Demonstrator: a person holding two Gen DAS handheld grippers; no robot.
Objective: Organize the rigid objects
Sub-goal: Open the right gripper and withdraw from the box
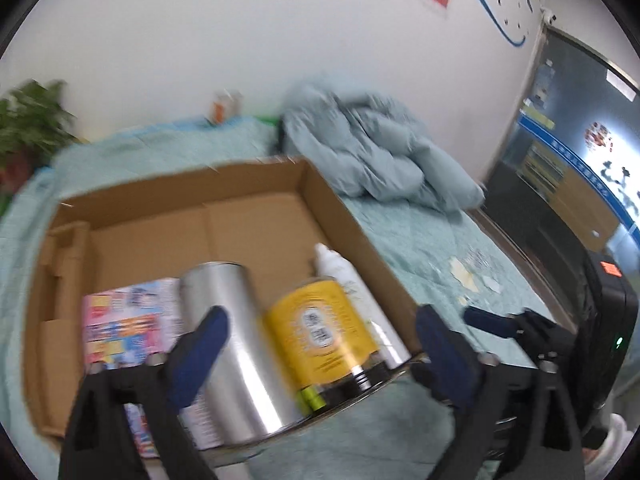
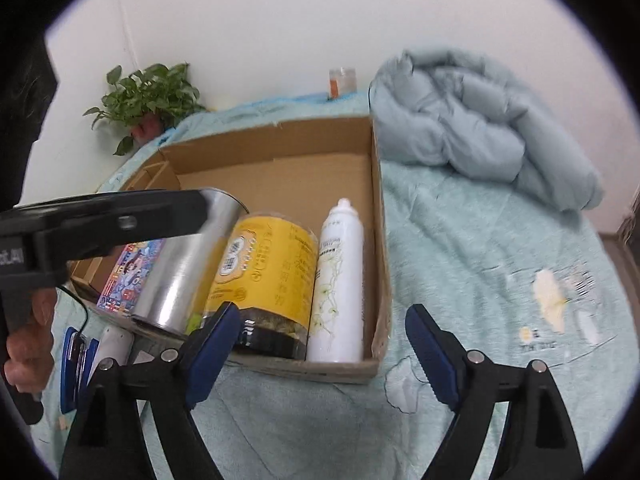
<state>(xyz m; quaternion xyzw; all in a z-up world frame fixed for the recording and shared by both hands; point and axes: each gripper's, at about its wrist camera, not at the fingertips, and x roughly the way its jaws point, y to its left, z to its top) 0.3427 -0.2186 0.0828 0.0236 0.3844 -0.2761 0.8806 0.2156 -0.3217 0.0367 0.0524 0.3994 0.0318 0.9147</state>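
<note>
An open cardboard box [image 1: 340, 208] [image 2: 376, 208] lies on the bed. Side by side in its near end lie a colourful carton [image 1: 128, 320] [image 2: 128, 276], a silver can [image 1: 232, 340] [image 2: 188, 264], a yellow-labelled jar [image 1: 320, 324] [image 2: 264, 272] and a white spray bottle [image 1: 344, 276] [image 2: 340, 280]. My left gripper [image 1: 322, 314] hovers over the can and jar, jaws wide and pressing on nothing. My right gripper [image 2: 323, 310] stands open just before the box's near wall, empty. One blue finger [image 1: 492, 324] of the right gripper shows at the right of the left wrist view.
A crumpled pale blue quilt [image 2: 480, 128] lies right of the box on the teal sheet [image 2: 480, 260]. A potted plant [image 2: 148, 96] and a small jar [image 2: 342, 82] stand by the wall. A blue clip-like object [image 2: 74, 360] lies left of the box. A hand [image 2: 28, 344] holds the left tool.
</note>
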